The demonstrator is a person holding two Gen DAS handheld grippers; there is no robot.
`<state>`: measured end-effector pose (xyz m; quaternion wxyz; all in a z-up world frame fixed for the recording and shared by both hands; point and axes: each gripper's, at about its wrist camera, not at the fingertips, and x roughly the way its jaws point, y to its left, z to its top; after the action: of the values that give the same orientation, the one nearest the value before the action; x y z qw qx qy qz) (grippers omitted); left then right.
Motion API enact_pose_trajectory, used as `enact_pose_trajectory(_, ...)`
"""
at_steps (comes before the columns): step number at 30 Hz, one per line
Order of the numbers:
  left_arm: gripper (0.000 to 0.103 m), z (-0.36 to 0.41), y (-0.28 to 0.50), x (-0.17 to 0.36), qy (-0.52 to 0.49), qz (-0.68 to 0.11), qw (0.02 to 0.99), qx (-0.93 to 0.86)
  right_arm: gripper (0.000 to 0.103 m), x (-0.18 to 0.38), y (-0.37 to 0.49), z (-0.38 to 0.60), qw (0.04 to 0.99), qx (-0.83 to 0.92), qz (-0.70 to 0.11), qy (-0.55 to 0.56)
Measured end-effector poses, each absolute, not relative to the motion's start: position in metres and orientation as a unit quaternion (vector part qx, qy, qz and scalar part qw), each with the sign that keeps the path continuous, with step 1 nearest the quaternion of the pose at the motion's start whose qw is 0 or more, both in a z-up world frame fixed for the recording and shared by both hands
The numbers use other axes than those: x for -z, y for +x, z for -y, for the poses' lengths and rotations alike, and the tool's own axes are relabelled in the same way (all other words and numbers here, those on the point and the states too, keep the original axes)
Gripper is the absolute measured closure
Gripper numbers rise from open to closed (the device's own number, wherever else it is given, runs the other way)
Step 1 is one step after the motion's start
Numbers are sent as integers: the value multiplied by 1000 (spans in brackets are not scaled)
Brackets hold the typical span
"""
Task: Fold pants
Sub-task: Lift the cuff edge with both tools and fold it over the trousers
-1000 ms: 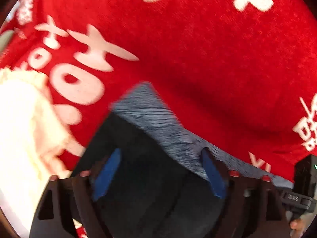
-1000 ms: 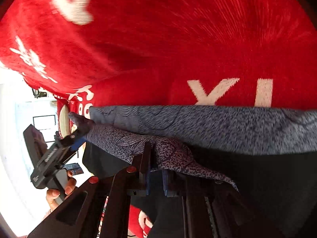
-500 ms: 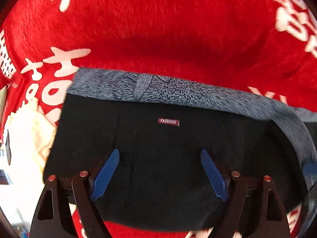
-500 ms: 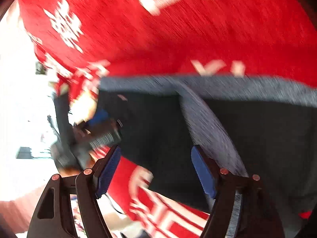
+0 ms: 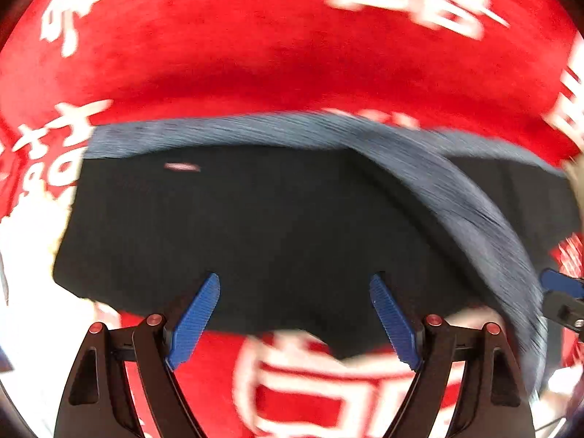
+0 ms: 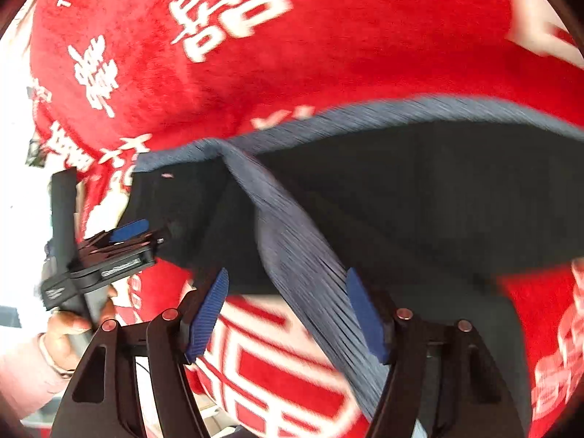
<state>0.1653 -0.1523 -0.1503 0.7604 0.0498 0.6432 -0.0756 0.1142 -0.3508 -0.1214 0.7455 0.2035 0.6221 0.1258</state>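
The black pants [image 5: 277,230] lie folded on a red blanket [image 5: 292,54], with a grey-blue speckled waistband [image 5: 219,131] along the far edge and a band of it running diagonally toward me. My left gripper [image 5: 294,315] is open and empty over the pants' near edge. My right gripper [image 6: 286,312] is open, and the grey band [image 6: 303,255] runs between its blue pads [image 6: 210,306] without being pinched. The left gripper also shows in the right wrist view [image 6: 127,233], at the pants' left end.
The red blanket has white lettering [image 6: 226,11] and covers the whole surface. A pale cloth [image 5: 33,226] lies past the pants' left edge. The person's hand [image 6: 69,325] holds the left gripper's handle at the blanket's left edge.
My right gripper has let go of the grey waistband and opened. Both grippers have pulled back toward me, so the folded pants now lie flat in full view.
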Motion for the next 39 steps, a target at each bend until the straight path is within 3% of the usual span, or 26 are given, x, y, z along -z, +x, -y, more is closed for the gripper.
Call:
enact_pose_trajectory(15,18,297,55,146,45,-661,698,271,32,130,-156,477,724,142,-585,336)
enact_pose_trajectory(27,17,333,32,159,43,-679,672,294,33,156,-209,500,722,109,-563,387)
enact_pose_trajectory(32,17,345,28,168,24,-693,660,289,47,160,-196,500,733,64,-544,403)
enact_pose_trajectory(34,18,352,25,170,23,-692,662,286,63,165,-191,503,727,57,-547,411)
enact_pose_trajectory(35,23,355,23,170,23,-691,662,290,96,170,-188,505,713,53,-561,418)
enact_pose_trajectory(36,53,359,22,169,25,-691,658,298,99,174,-187,507,700,41,-566,433)
enact_pose_trajectory(37,75,363,21,169,29,-696,649,304,99,173,-186,511,694,30,-562,449)
enact_pose_trajectory(39,76,370,21,158,36,-691,652,310,99,160,-183,519,697,9,-550,459)
